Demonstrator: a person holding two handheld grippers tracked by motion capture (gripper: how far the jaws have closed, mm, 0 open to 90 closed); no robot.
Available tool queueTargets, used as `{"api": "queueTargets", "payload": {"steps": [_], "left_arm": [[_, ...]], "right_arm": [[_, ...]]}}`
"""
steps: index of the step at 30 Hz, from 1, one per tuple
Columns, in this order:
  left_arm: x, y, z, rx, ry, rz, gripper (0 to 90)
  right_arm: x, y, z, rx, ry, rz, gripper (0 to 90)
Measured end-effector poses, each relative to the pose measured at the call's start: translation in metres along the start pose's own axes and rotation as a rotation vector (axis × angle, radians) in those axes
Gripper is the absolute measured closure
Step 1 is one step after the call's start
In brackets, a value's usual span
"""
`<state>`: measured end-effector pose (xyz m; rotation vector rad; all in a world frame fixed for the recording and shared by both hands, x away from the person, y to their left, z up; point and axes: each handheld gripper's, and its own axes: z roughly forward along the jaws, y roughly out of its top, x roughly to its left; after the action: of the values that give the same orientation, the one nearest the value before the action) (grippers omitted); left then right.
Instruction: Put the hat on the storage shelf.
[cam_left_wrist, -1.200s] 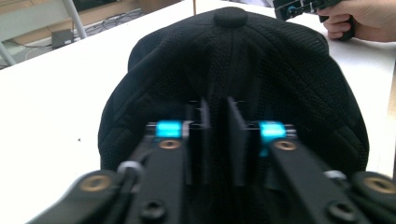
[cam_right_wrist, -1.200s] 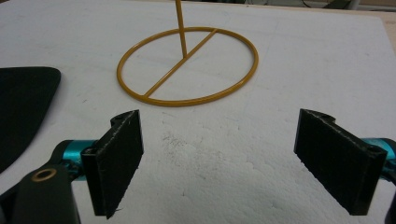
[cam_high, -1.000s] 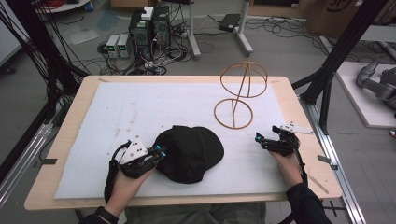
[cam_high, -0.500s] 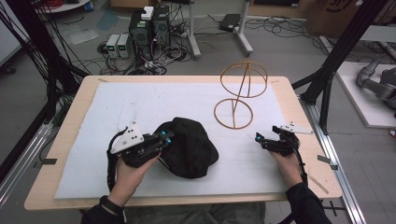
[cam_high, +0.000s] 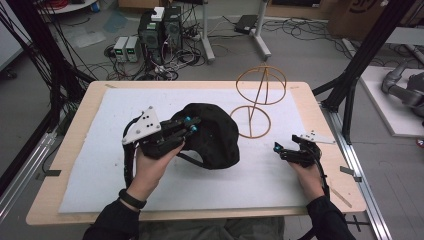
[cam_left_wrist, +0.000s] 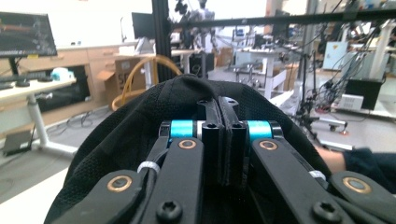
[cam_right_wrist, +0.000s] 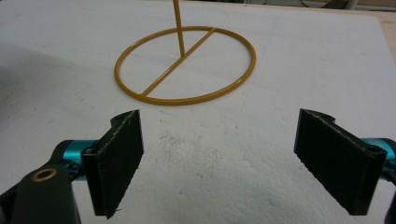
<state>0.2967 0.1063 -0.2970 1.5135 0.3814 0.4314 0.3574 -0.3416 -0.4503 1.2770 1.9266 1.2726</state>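
White-padded counter (cam_high: 90, 185). Left tool (cam_high: 191, 126): jaws closed on black cap (cam_high: 215, 137), cap lifted at counter centre. Right tool (cam_high: 280, 148): jaws wide apart, empty, near right edge. Wire stand (cam_high: 252, 120) beside cap.

Black cap (cam_left_wrist: 140, 126): lower part hidden behind left gripper (cam_left_wrist: 220, 112) linkage; bottom edge crops it. Wire stand (cam_right_wrist: 185, 65): upright rod cut at top edge in right gripper view. Cap's brim not distinguishable in high view.

lab, floor computers (cam_high: 160, 30), tangled cables (cam_high: 165, 67)
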Motion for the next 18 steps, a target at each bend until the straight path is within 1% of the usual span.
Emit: {"api": "queueTargets", "payload": {"steps": [3,5,10,18], "left_arm": [[0.002,0.008,0.003,-0.019,-0.008,0.003,88.4],[0.003,0.012,0.004,-0.033,-0.005,0.006,88.5],[0.013,0.024,0.004,-0.070,0.001,0.002,88.4],[0.026,0.041,0.012,-0.091,-0.004,0.022,88.5]], "right_arm": [[-0.001,0.000,0.000,0.000,-0.001,-0.001,15.0],[-0.001,0.000,0.000,-0.002,0.000,-0.002,15.0],[-0.001,0.000,0.000,-0.004,-0.001,-0.004,15.0],[0.000,0.000,0.000,0.000,-0.001,-0.001,15.2]]}}
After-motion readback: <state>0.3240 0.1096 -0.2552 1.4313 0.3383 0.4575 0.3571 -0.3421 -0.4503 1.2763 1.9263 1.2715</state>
